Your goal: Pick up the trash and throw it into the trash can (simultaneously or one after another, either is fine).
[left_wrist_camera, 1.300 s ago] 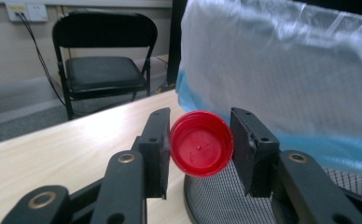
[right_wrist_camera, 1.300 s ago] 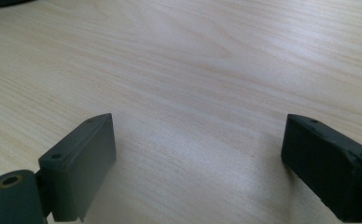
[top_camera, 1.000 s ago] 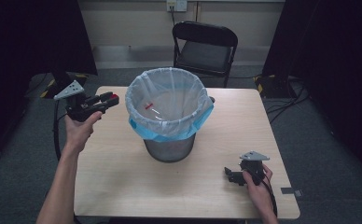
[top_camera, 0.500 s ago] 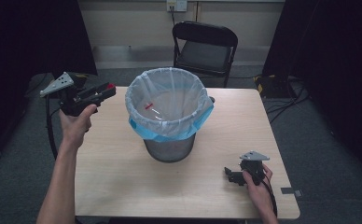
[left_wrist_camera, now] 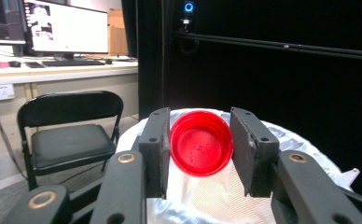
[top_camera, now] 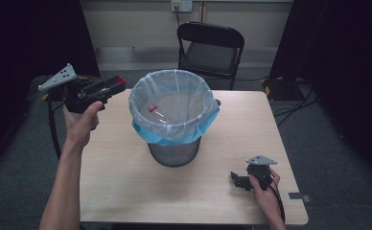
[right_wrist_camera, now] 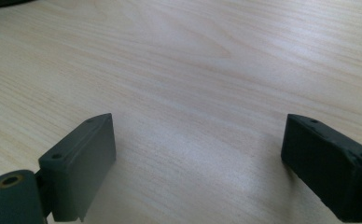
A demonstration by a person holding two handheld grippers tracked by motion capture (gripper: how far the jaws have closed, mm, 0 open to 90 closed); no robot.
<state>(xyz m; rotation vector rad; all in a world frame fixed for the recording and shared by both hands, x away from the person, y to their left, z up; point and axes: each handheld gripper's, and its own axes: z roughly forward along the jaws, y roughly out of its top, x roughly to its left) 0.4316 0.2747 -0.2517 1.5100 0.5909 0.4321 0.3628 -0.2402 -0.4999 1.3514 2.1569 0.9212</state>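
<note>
Red plastic cup (left_wrist_camera: pixel 200 142): small, round, glossy, seen mouth-on in left gripper view, so lying on its side, open end facing camera; inside empty, small mould mark at base centre. Pinched at rim betw. two black jaws, pads pressing on both sides. Held in air, above table level, just left of bin rim in high view (top_camera: pixel 119 80), where only red tip shows. Wastebasket (top_camera: pixel 173 152): grey mesh, upright at table centre, lined w/ white bag (top_camera: pixel 174 98), blue band folded over rim.
</note>
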